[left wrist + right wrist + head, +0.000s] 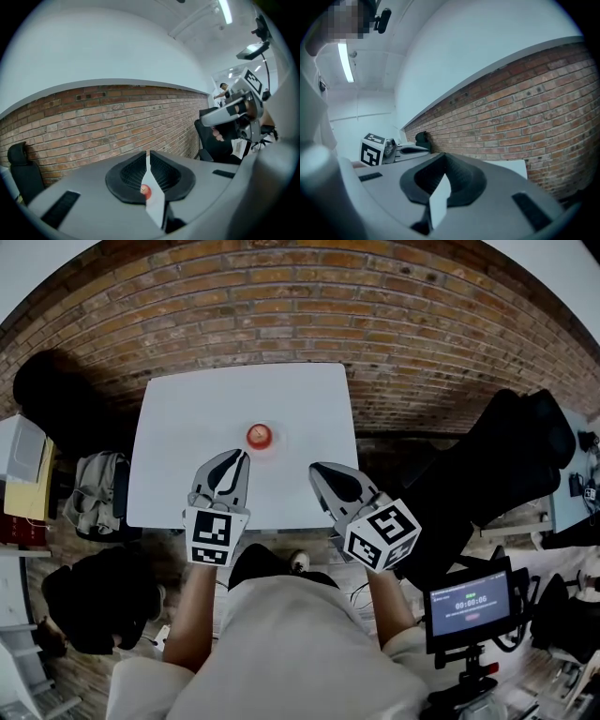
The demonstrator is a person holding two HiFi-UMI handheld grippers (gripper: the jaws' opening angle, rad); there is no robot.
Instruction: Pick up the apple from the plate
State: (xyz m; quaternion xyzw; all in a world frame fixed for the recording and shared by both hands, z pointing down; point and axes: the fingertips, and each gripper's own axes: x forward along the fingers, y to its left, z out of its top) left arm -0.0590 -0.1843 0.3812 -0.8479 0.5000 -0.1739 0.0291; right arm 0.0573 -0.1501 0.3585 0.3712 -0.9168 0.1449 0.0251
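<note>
1. Nearest me, my left hand-held gripper (240, 457) hangs over the near part of the worktop (187, 409). Its jaws are pressed together with nothing between them. I judge it is lined up for the reach, because the thin slit between its pads looks straight at the fruit.
2. Beside it, my right hand-held gripper (315, 468) is just as closed and empty. It points past the fruit, and its slit shows only bare white worktop, so I take it for the idle one.
3. The apple (260, 436) lies just ahead of the left tips, apart from them, near the worktop's middle. It sits on the plate (272, 443) and is the only thing there. The plate shows as little more than a thin rim round it.
4. The apple is not yet touched, and closed jaws cannot take it — the left pair would have to spread first, I reckon.
5. Past the far edge stands the brick wall (281, 315).
</note>
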